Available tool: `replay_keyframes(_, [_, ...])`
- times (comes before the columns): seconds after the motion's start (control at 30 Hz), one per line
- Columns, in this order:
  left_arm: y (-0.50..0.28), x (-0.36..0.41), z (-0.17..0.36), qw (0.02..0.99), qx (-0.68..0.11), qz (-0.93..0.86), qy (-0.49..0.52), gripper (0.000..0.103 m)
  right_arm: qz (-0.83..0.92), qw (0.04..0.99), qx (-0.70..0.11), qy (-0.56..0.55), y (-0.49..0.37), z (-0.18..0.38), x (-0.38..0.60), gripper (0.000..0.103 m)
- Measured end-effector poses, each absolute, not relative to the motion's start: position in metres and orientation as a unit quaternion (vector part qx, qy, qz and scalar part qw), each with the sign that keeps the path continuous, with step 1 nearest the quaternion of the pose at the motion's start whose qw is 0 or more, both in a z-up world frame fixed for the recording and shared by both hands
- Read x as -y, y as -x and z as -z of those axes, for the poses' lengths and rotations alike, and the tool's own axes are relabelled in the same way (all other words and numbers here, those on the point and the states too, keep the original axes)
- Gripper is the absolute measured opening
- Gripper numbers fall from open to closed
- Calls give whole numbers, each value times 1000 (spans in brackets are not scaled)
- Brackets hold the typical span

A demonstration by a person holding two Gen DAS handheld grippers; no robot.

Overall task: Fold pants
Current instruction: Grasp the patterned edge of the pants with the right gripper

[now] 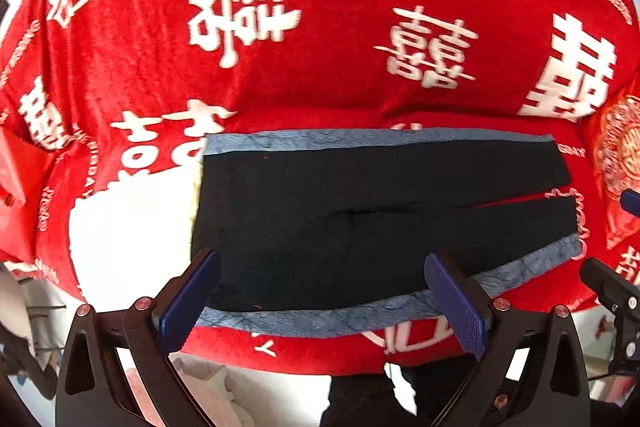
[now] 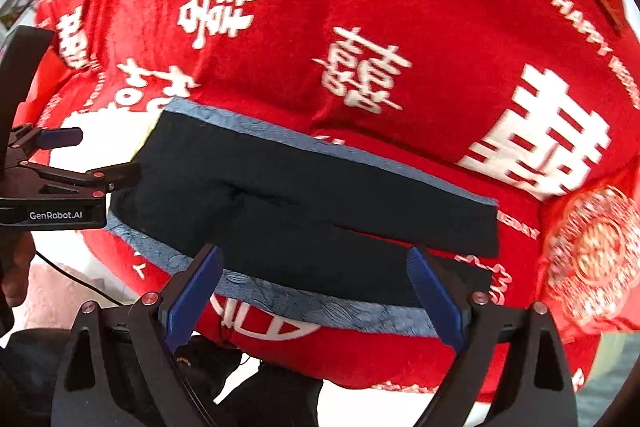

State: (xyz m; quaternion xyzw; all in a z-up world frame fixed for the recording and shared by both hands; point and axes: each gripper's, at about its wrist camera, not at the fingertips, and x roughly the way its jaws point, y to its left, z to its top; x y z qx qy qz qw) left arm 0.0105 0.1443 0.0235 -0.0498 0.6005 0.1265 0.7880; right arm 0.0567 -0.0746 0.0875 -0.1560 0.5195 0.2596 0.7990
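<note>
A red blanket point(image 1: 340, 67) with white characters fills both frames, and the black pants point(image 1: 360, 219) with blue side stripes lie flat on it across the lower middle, legs pointing to the right of the frame. The left gripper point(image 1: 322, 301) hangs spread wide at the near stripe below the pants, grasping nothing. The right gripper point(image 2: 314, 297) is likewise released over the near leg.
</note>
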Motion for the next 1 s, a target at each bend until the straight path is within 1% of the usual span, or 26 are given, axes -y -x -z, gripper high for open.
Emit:
replay_keyframes(0.13, [-1, -171, -7, 778, -605, -158, 59, 102, -328, 780, -506, 165, -73, -63, 51, 95])
replay_keyframes(0.23, [3, -195, 17, 773, -609, -166, 61, 102, -362, 768, -496, 182, -84, -42, 30, 95])
replay_keyframes(0.47, [-13, -255, 102, 759, -631, -138, 84, 102, -435, 722, -508, 180, -132, 21, -40, 95])
replay_keyframes(0.67, [-53, -276, 174, 760, -642, -97, 46, 102, -463, 694, -510, 210, -193, 98, -108, 95])
replay_keyframes(0.73, [-65, -287, 191, 761, -640, -93, 51, 102, -464, 689, -514, 215, -212, 122, -125, 95])
replay_keyframes(0.83, [-78, -307, 207, 763, -634, -91, 83, 102, -468, 680, -516, 228, -235, 158, -148, 95])
replay_keyframes(0.9, [-82, -319, 212, 768, -626, -87, 105, 102, -473, 676, -516, 230, -244, 173, -154, 95])
replay_keyframes(1.0, [-84, -327, 217, 774, -618, -81, 108, 102, -490, 669, -513, 223, -257, 184, -167, 95])
